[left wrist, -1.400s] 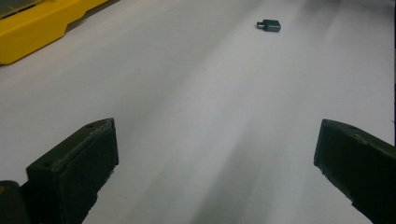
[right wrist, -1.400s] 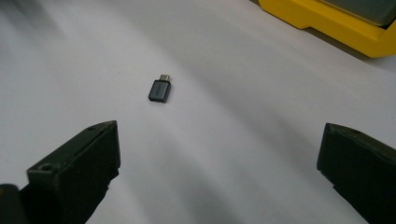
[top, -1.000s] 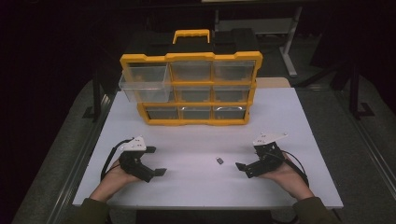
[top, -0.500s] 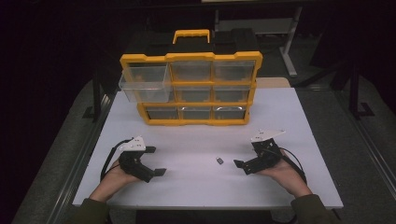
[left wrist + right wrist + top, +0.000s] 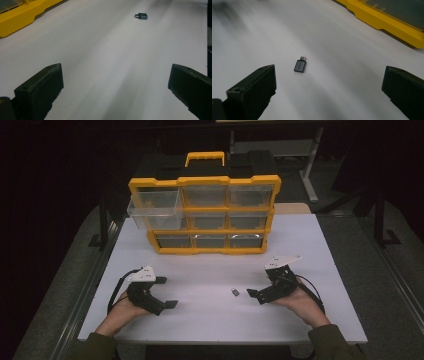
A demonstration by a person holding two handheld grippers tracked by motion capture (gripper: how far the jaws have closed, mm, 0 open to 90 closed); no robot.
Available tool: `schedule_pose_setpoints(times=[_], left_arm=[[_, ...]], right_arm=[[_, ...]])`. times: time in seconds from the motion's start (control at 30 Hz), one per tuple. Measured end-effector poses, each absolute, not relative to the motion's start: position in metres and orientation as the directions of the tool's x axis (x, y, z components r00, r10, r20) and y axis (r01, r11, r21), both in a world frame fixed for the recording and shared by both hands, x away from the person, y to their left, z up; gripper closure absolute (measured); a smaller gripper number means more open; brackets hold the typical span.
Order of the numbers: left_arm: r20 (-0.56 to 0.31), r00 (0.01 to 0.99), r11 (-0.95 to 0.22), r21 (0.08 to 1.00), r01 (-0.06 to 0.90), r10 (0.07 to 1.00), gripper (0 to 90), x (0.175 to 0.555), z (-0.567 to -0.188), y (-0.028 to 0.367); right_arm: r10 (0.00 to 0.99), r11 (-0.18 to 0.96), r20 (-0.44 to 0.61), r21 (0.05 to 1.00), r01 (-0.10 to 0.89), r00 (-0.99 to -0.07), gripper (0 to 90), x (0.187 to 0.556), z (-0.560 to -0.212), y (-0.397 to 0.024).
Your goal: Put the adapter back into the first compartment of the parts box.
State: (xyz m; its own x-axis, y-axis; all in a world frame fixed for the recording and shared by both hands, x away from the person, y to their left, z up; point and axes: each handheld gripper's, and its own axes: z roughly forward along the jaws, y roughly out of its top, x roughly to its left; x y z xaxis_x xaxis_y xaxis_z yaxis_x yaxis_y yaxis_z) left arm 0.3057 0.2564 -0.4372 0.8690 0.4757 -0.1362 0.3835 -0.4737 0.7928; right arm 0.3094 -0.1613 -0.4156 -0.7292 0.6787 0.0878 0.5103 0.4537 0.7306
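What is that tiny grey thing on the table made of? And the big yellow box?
The small grey adapter looks like matte metal or plastic, smooth with a shiny metal plug at one end; which one is unclear. The yellow organizer box looks like hard plastic: a glossy moulded frame and see-through drawers, one pulled out at its upper left.

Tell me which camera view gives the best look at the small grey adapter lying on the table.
The right gripper view: the small grey adapter lies close, between the open jaws, its metal plug visible. The left gripper view shows it farther off and smaller. The high view shows a tiny dark speck near the right gripper.
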Motion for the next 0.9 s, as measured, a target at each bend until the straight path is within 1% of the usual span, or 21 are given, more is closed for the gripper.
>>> schedule_pose_setpoints(times=[0.9], left_arm=[[-0.136, 0.873, -0.476, 0.794, 0.379, 0.468, 0.0, 0.305, -0.437, 0.255]], right_arm=[[0.631, 0.499, 0.095, 0.71, 0.497, -0.77, 0.0, 0.32, -0.415, -0.137]])
